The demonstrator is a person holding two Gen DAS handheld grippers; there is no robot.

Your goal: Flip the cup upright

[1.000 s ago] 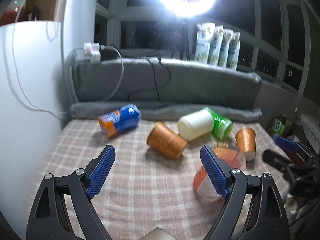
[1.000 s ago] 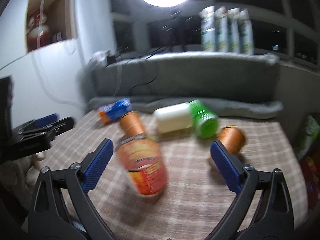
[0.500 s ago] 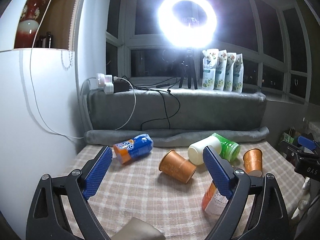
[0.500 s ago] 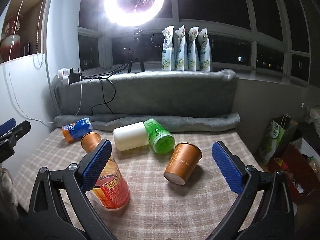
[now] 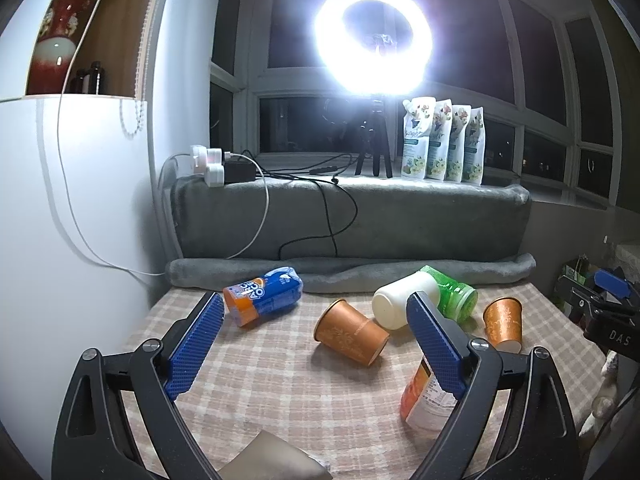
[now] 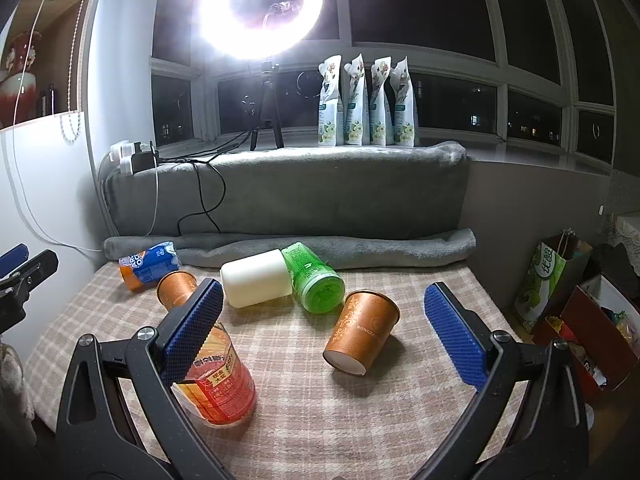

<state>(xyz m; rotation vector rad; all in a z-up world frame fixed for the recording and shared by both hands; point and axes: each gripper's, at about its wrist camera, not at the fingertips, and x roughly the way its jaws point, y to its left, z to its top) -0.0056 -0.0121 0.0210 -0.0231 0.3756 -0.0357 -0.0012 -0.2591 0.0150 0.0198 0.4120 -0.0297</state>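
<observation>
Two copper paper cups lie on their sides on the checked tablecloth [image 6: 304, 392]. One [image 5: 350, 332] [image 6: 176, 289] lies mid-table. The other [image 6: 362, 332] [image 5: 503, 322] lies at the right, its base toward the right wrist camera. My left gripper [image 5: 314, 344] is open and empty, held back from the mid-table cup. My right gripper [image 6: 324, 332] is open and empty, with the right cup between its fingers further ahead. The right gripper shows at the left wrist view's right edge [image 5: 604, 312].
An orange-labelled jar [image 6: 220, 380] [image 5: 424, 400] stands near the front. A white bottle [image 6: 256, 284], a green jar [image 6: 316, 282] and a blue-orange can [image 6: 148, 266] lie at the back. A grey blanket [image 6: 320, 200] backs the table. Bags [image 6: 556, 284] stand right.
Both cameras have pulled back and tilted up over the second, so the table objects sit lower and further off. The orange-labelled jar, tilted a second ago, now stands upright.
</observation>
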